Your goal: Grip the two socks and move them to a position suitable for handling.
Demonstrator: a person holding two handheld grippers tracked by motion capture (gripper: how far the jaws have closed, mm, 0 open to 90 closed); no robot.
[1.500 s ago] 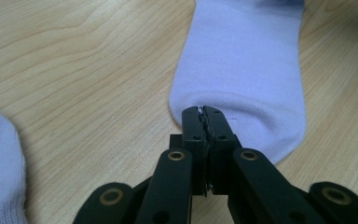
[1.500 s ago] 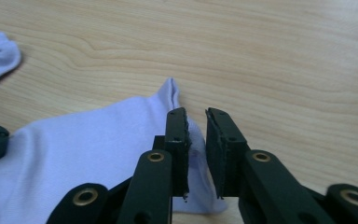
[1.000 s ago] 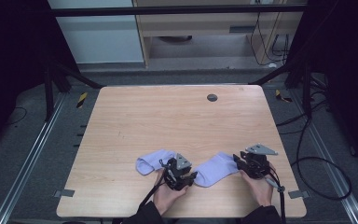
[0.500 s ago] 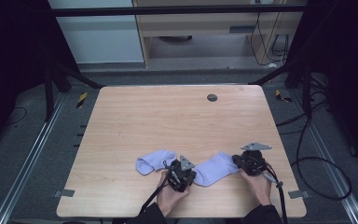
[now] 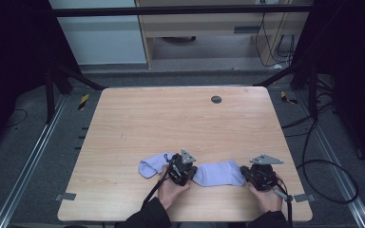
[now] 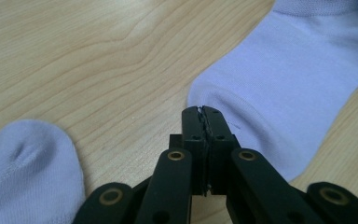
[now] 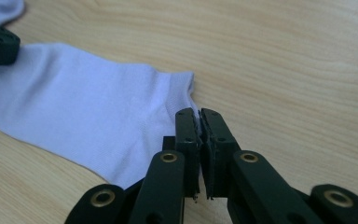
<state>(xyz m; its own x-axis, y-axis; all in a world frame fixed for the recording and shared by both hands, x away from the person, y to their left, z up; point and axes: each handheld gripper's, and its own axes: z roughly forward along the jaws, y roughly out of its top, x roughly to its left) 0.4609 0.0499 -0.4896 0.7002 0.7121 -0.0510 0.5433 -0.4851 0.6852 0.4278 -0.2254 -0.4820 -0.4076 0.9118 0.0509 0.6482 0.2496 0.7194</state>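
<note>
Two lavender socks lie near the table's front edge. The right sock (image 5: 220,173) stretches level between both grippers. My left gripper (image 5: 193,175) is shut on its toe end, with the fabric (image 6: 279,79) pinched at the jaw tips (image 6: 203,112). My right gripper (image 5: 244,174) is shut on its cuff edge (image 7: 179,88), having closed within the last second; the jaw tips (image 7: 199,114) hold only a thin fold. The other sock (image 5: 153,166) lies loose just left of my left hand, and its toe (image 6: 28,168) is untouched.
The wooden table (image 5: 171,123) has a dark round grommet (image 5: 216,99) near its far edge. Cables (image 5: 323,171) trail on the floor at the right. A pale cabinet (image 5: 100,33) and a wooden shelf unit stand beyond the table.
Both pairs of jaws have closed on the ends of the right sock. That sock, angled before, now lies straighter between the grippers. The right gripper shifted slightly toward the front edge.
</note>
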